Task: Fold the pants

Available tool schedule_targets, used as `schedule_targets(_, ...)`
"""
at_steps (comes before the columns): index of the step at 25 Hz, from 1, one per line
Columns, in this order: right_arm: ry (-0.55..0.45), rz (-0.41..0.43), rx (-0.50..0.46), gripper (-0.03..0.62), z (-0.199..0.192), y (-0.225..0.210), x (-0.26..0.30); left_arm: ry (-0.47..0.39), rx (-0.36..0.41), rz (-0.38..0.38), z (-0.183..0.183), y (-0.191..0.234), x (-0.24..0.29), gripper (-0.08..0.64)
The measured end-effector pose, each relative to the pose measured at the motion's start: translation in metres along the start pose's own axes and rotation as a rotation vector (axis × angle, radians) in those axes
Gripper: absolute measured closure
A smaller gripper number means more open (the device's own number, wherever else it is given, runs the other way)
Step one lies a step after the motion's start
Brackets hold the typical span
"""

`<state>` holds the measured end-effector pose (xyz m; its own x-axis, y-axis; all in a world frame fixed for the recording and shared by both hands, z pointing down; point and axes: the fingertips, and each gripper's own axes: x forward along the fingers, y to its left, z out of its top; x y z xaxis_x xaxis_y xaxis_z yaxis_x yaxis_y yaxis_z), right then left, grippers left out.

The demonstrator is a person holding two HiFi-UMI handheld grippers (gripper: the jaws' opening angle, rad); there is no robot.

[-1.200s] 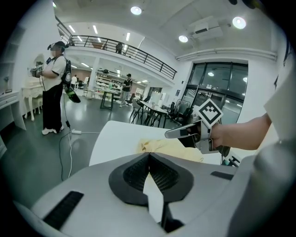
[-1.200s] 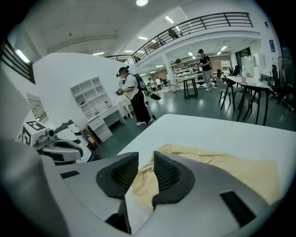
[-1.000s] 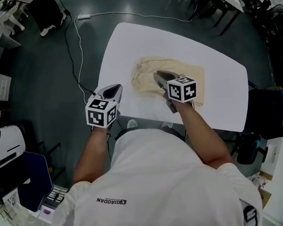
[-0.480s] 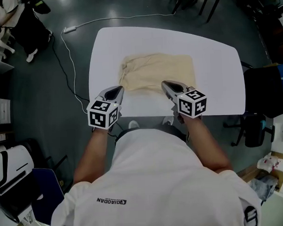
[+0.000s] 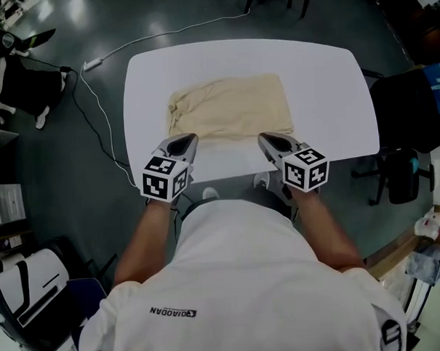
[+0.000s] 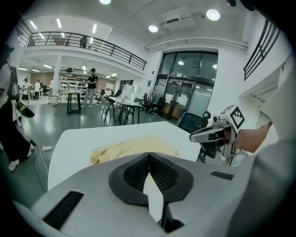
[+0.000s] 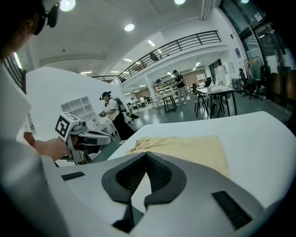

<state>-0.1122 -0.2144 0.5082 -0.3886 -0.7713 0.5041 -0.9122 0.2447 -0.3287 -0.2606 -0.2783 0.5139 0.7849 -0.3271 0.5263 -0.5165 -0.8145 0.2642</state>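
Observation:
The cream pants (image 5: 228, 107) lie folded into a rough rectangle on the white table (image 5: 325, 79), bunched at the left end. They also show in the left gripper view (image 6: 132, 147) and the right gripper view (image 7: 185, 147). My left gripper (image 5: 186, 142) is shut and empty, hovering over the table's near edge in front of the pants' left part. The right gripper (image 5: 269, 140) is shut and empty too, in front of the pants' right part; its jaws closed within the last second with nothing between them. Neither gripper touches the cloth.
A cable (image 5: 100, 103) runs over the dark floor left of the table. A dark chair (image 5: 403, 112) stands at the table's right, with a blue item (image 5: 438, 81) beyond it. People and desks (image 6: 92, 88) are far off in the hall.
Both grippers drew back toward the table's near edge; the right one left the pants, which it was over a second ago. The head view shifted, so table and pants sit more to the left.

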Motion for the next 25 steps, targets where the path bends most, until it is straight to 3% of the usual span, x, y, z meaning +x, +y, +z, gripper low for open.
schedule_targets(14,-0.017,-0.024,0.065,0.574,-0.008,-0.037,-0.019,0.013,0.016,-0.024,0.014,-0.029,0.034,0.532)
schedule_targets(21,-0.003,-0.081,0.093,0.574,-0.004,-0.103,-0.022,0.031,0.004,0.015,0.021,-0.035,0.059,0.532)
schedule_targets(25,0.038,-0.102,0.103,0.572,-0.009,-0.154,-0.010,0.069,-0.044,0.055,0.016,-0.034,0.081,0.532)
